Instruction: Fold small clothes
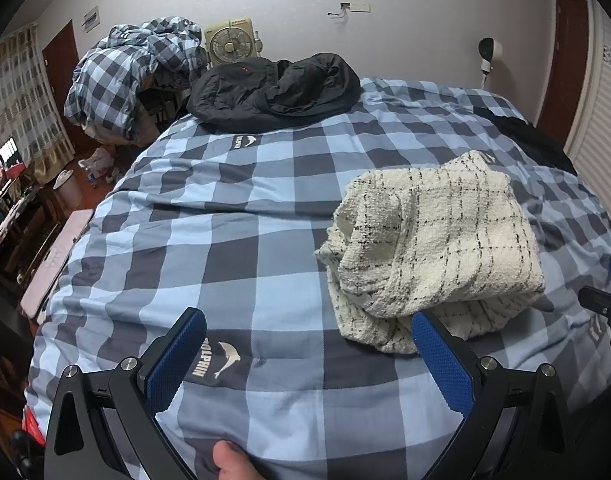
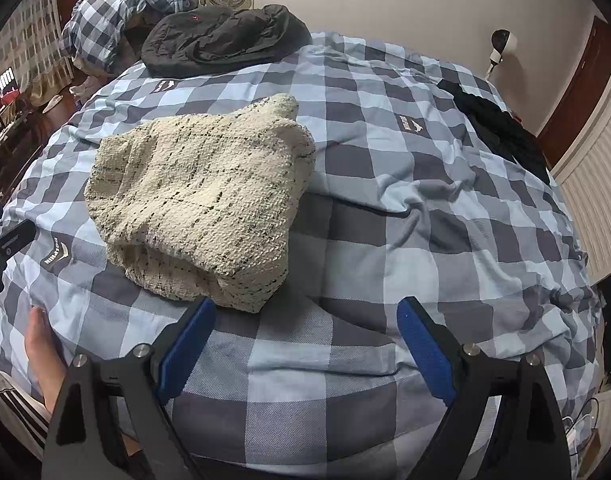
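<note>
A cream knitted garment with thin black check lines (image 1: 433, 240) lies folded into a thick bundle on the blue-and-grey checked bedcover (image 1: 233, 216). My left gripper (image 1: 305, 324) stands open just in front of it, its right blue pad beside the bundle's near corner, nothing between the pads. In the right wrist view the same garment (image 2: 201, 200) sits ahead and to the left of my right gripper (image 2: 305, 312), which is open over bare cover (image 2: 445, 184); its left pad is close to the bundle's front edge without gripping it.
A black jacket (image 1: 273, 88) lies at the far end of the bed, with a heap of checked bedding (image 1: 125, 76) and a fan (image 1: 229, 42) behind it. More dark clothing (image 2: 501, 128) lies at the bed's right edge. A person's hand (image 2: 41, 356) rests at the near left.
</note>
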`<action>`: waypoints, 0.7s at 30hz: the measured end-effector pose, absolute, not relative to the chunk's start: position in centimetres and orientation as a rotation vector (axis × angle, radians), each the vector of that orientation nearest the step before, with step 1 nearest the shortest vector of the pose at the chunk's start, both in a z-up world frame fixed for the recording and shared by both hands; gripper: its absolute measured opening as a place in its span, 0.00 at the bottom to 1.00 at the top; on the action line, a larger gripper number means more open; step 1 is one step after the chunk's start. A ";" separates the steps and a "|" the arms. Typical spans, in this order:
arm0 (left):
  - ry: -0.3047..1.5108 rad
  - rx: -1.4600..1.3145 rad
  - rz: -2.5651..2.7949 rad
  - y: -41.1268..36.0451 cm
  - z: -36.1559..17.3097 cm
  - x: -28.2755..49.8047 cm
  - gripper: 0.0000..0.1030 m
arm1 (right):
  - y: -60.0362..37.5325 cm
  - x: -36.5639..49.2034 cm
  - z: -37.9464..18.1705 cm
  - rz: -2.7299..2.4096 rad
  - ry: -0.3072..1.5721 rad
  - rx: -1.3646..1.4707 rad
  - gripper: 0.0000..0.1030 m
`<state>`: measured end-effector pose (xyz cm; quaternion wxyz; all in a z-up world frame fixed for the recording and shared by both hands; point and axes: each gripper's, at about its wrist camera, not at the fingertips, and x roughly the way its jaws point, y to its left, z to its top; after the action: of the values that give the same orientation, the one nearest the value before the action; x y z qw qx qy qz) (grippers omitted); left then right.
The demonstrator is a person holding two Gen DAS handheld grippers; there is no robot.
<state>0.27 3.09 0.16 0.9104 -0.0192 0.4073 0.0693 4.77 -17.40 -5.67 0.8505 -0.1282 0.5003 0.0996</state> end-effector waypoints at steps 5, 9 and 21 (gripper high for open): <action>0.839 -0.028 0.152 3.2 0.1 0.4 1.00 | -17.4 4.7 -5.7 0.209 1.053 -0.269 0.87; 0.839 -0.022 0.161 3.1 0.0 0.4 1.00 | -17.3 4.7 -5.7 0.209 1.055 -0.269 0.88; 0.861 -0.027 0.154 3.0 -0.4 0.6 1.00 | -17.3 4.7 -5.7 0.207 1.056 -0.270 0.87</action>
<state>0.57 2.99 -0.38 0.9058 -0.0130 0.4170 0.0746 4.66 -17.26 -5.71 0.8499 -0.1284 0.5014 0.0984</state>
